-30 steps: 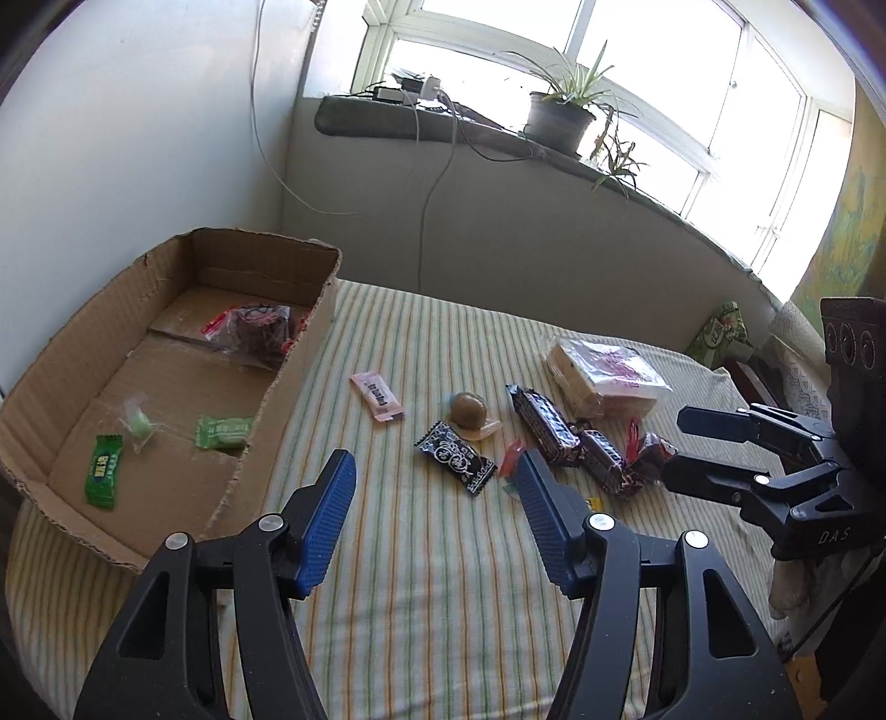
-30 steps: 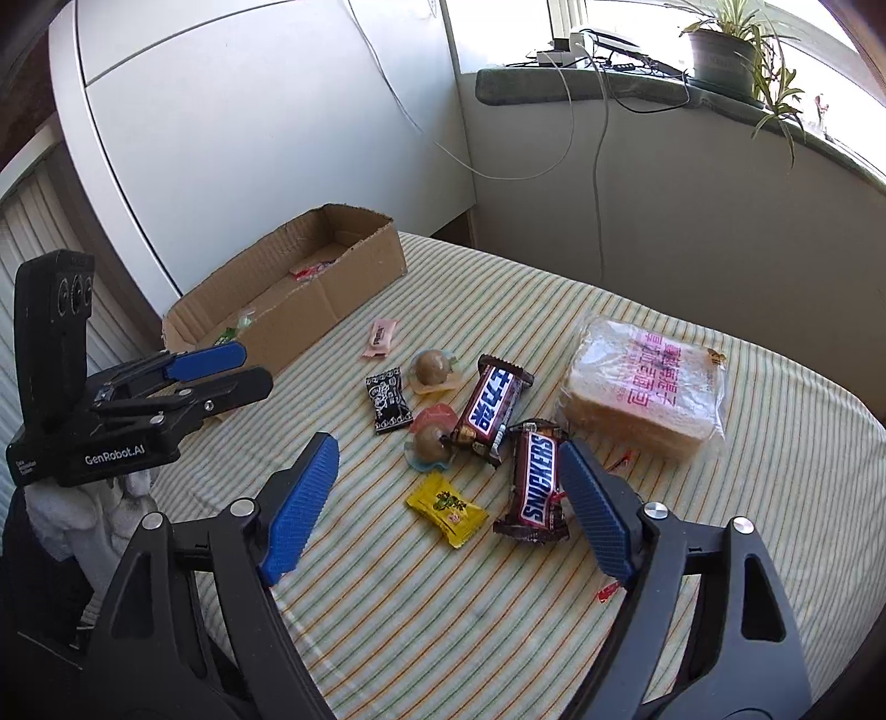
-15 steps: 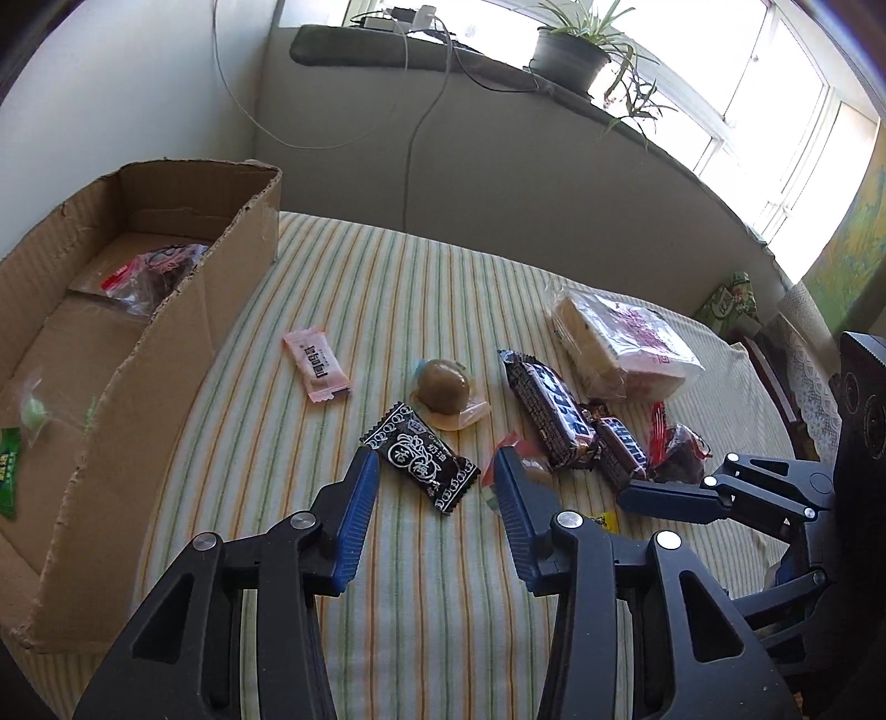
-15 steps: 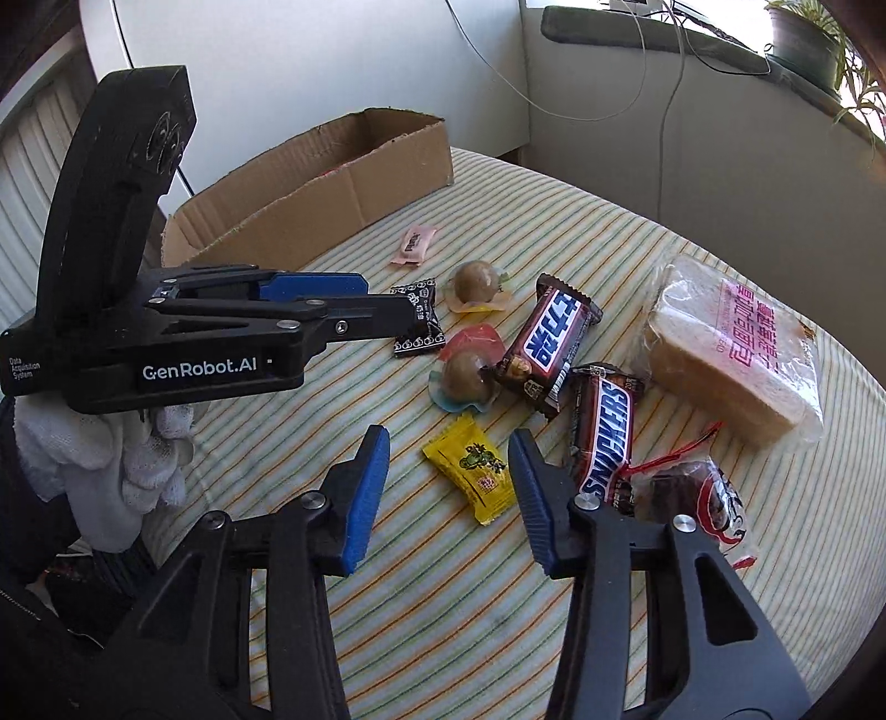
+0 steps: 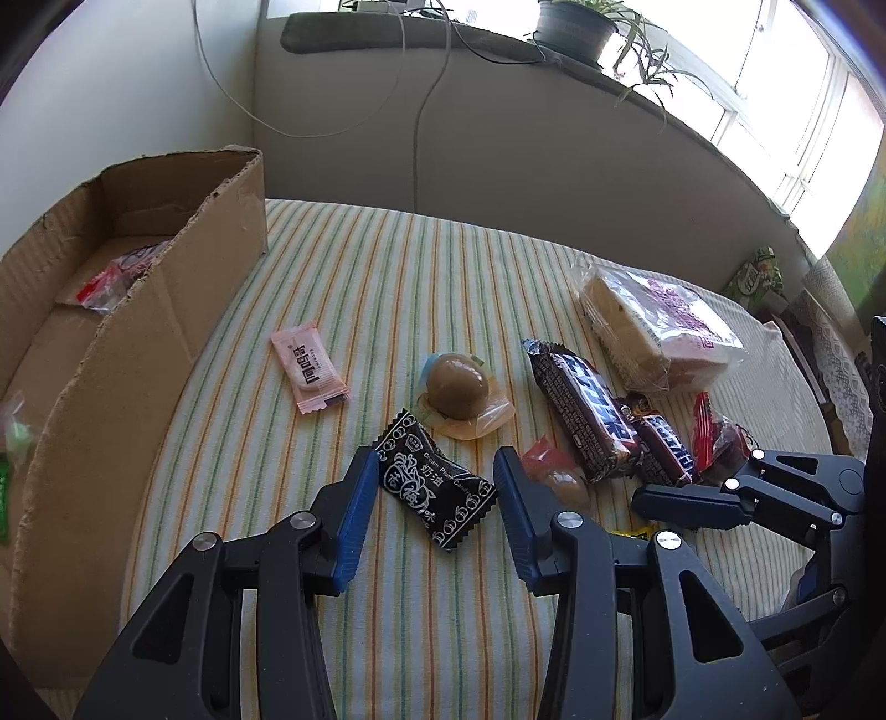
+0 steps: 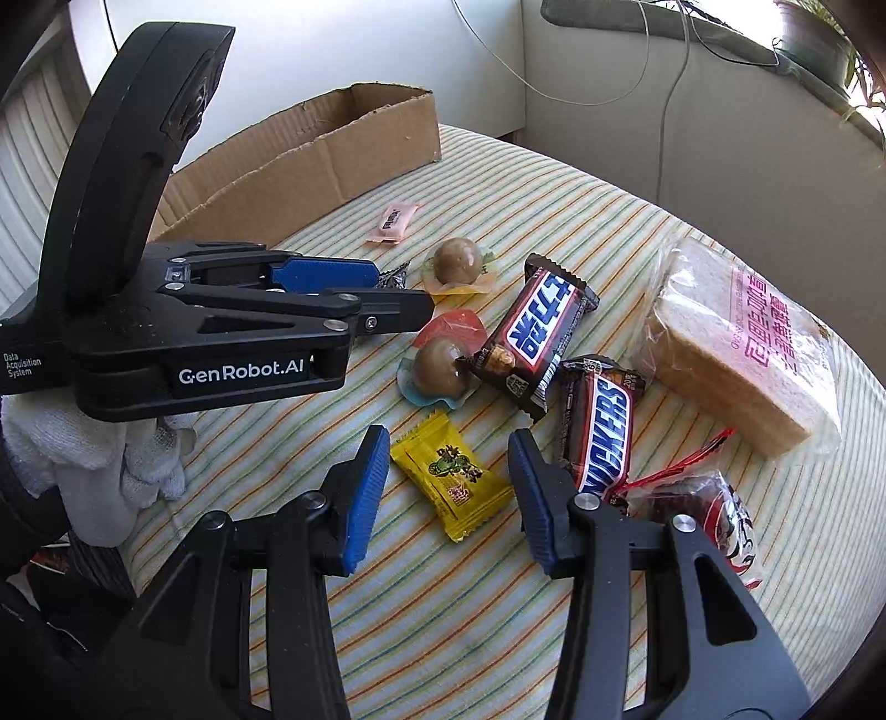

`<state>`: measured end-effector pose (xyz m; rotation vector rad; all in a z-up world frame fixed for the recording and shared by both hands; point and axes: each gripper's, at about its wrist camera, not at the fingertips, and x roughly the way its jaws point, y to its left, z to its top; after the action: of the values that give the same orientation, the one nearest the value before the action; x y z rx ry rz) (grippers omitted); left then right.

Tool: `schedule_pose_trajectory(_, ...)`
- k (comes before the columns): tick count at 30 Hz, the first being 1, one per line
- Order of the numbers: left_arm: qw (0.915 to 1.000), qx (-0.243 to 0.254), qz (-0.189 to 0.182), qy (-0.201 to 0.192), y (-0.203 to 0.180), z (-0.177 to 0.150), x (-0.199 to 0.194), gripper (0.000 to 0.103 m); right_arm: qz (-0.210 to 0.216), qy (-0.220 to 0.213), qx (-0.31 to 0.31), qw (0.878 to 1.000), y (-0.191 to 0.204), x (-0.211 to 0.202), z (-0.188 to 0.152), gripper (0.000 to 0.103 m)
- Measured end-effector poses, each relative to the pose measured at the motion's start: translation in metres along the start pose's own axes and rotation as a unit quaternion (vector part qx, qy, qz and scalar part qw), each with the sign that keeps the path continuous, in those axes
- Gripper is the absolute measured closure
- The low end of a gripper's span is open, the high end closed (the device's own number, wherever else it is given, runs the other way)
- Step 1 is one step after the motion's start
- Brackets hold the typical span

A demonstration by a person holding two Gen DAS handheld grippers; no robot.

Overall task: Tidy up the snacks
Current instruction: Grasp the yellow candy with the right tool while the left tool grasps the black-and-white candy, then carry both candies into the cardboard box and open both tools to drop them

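Blue-padded fingers of the left tool point(image 5: 436, 487) stand apart, lowered to either side of a black plum-candy packet point(image 5: 436, 494) at lower centre of the left wrist view; whether the pads touch the wrapper cannot be told. The right tool point(image 6: 447, 476) is likewise spread, its fingers flanking a yellow candy packet point(image 6: 451, 481) at lower centre of its own view, with gaps showing on both sides.

Snacks lie on a striped surface point(image 5: 387, 266). Past the black packet sits a round brown sweet in clear wrap point(image 5: 457, 387), and to the left of that a pink sachet point(image 5: 310, 365). Right of centre, two Snickers bars point(image 6: 540, 332) lie just beside each other, a second wrapped brown sweet point(image 6: 437, 365) touching the nearer bar's end. A bagged loaf slice point(image 6: 742, 343) is at right, and a red-tied dark packet point(image 6: 703, 498) at lower right.

At the left edge of the left wrist view, an open cardboard box point(image 5: 166, 288) holds a red-and-clear packet point(image 5: 119, 271). Behind the surface rise a grey wall and a window ledge carrying a potted plant point(image 5: 576, 25) and cables. Bare striped cloth lies between the box and the sweets.
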<state>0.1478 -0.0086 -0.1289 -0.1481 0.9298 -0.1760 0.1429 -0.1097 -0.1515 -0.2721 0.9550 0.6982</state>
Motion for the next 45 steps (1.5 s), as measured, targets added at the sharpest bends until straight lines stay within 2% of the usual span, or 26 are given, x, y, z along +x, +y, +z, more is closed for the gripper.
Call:
schedule_pose_trajectory(5, 0.9999, 0.009, 0.005, 0.0, 0.0, -0.001, 0.001, 0.062, -0.006, 0.009, -0.016, 1.0, 0.007, 0.006, 0.001, 0.062)
schedule_pose_trajectory(9, 1.0, 0.006, 0.003, -0.002, 0.002, -0.001, 0.0, 0.072, -0.004, 0.011, -0.018, 1.0, 0.009, 0.003, -0.003, 0.076)
schedule_pose_trajectory(14, 1.0, 0.009, -0.001, -0.004, 0.006, -0.003, -0.005, 0.079, -0.004, 0.009, -0.013, 1.0, 0.007, 0.003, -0.003, 0.077)
schedule_pose_trajectory(23, 0.9998, -0.005, -0.009, -0.015, 0.013, -0.009, -0.02, 0.082, 0.001, -0.004, -0.005, 1.0, 0.012, -0.005, -0.004, 0.078)
schedule_pose_trajectory(24, 0.9998, -0.006, -0.009, -0.018, 0.014, -0.01, -0.024, 0.092, 0.001, -0.007, -0.004, 1.0, 0.013, -0.007, -0.004, 0.078)
schedule_pose_trajectory(25, 0.9997, -0.005, -0.01, -0.02, 0.015, -0.011, -0.027, 0.094, 0.001, -0.01, -0.003, 1.0, 0.013, -0.01, -0.003, 0.078)
schedule_pose_trajectory(28, 0.9997, 0.0, -0.008, -0.023, 0.016, -0.014, -0.031, 0.094, -0.001, -0.018, -0.003, 1.0, 0.015, -0.016, -0.001, 0.078)
schedule_pose_trajectory(31, 0.9999, 0.002, -0.012, -0.007, 0.017, -0.018, -0.022, 0.094, -0.012, -0.018, -0.006, 1.0, 0.016, -0.017, 0.0, 0.078)
schedule_pose_trajectory(34, 0.9999, -0.005, -0.008, -0.007, 0.019, -0.021, -0.021, 0.093, -0.011, -0.016, 0.0, 1.0, 0.016, -0.016, -0.002, 0.078)
schedule_pose_trajectory(45, 0.9987, -0.014, -0.01, -0.048, 0.018, -0.019, -0.052, 0.094, -0.01, -0.045, 0.001, 0.999, 0.022, -0.04, 0.005, 0.078)
